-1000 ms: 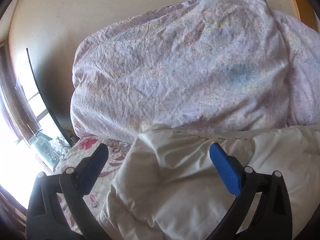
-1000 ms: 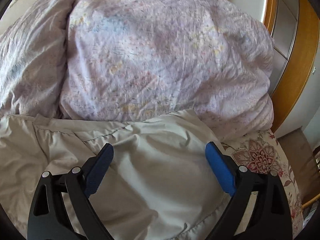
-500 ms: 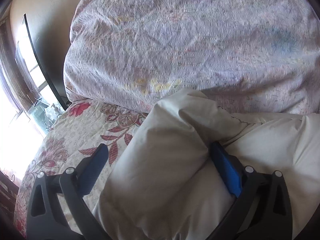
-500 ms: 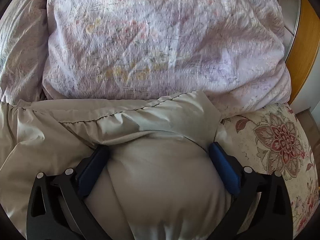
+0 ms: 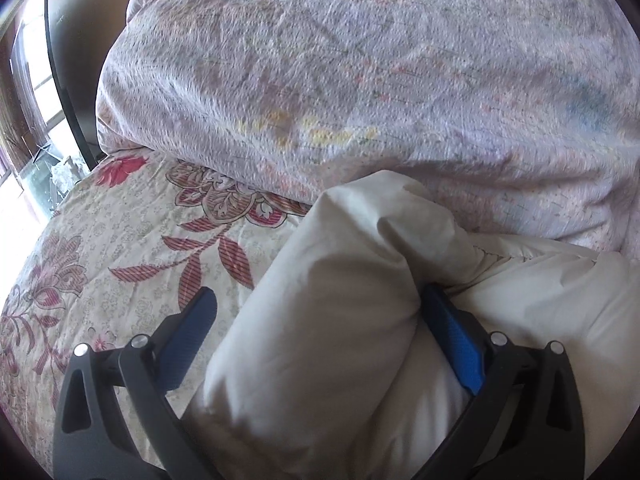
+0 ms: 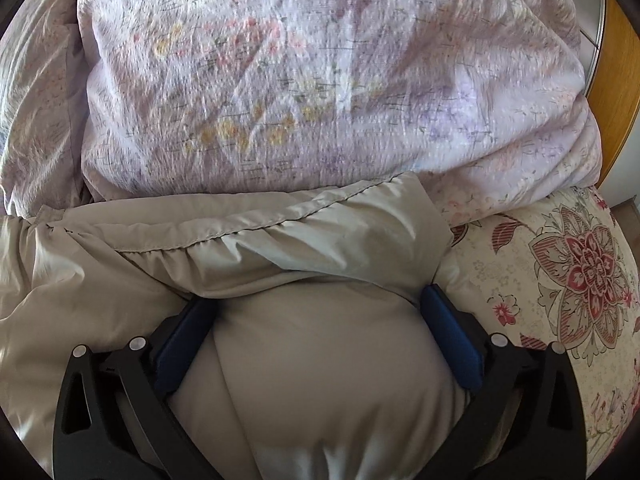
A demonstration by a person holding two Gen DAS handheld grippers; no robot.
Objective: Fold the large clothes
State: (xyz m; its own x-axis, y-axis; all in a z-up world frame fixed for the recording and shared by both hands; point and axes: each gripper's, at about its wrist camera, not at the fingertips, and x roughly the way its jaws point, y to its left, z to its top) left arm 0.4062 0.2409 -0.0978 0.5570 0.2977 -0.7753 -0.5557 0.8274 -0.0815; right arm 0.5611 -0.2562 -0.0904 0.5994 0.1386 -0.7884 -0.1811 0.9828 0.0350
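Note:
A puffy beige garment [image 5: 344, 320] lies on the bed, against a lilac duvet. My left gripper [image 5: 316, 296] is open and pushed down over the garment's left end. Its right pad [image 5: 452, 340] is sunk into a crease, and its left pad [image 5: 192, 328] hangs free above the sheet. In the right wrist view the garment [image 6: 320, 360] bulges up between the wide jaws of my right gripper [image 6: 318, 298], which stands open at the garment's right end. Fabric touches both blue pads. A stitched hem [image 6: 240, 232] runs just beyond the fingertips.
The big crumpled lilac duvet [image 5: 360, 80] fills the far side behind the garment. The floral bed sheet [image 5: 120, 248] shows to the left, and again as the sheet [image 6: 560, 280] on the right. A window [image 5: 28, 80] is at far left, a wooden frame [image 6: 616, 80] at far right.
Both grippers have come down and forward onto the beige garment, and its fabric now bulges between their jaws. The left view has swung to show more floral sheet.

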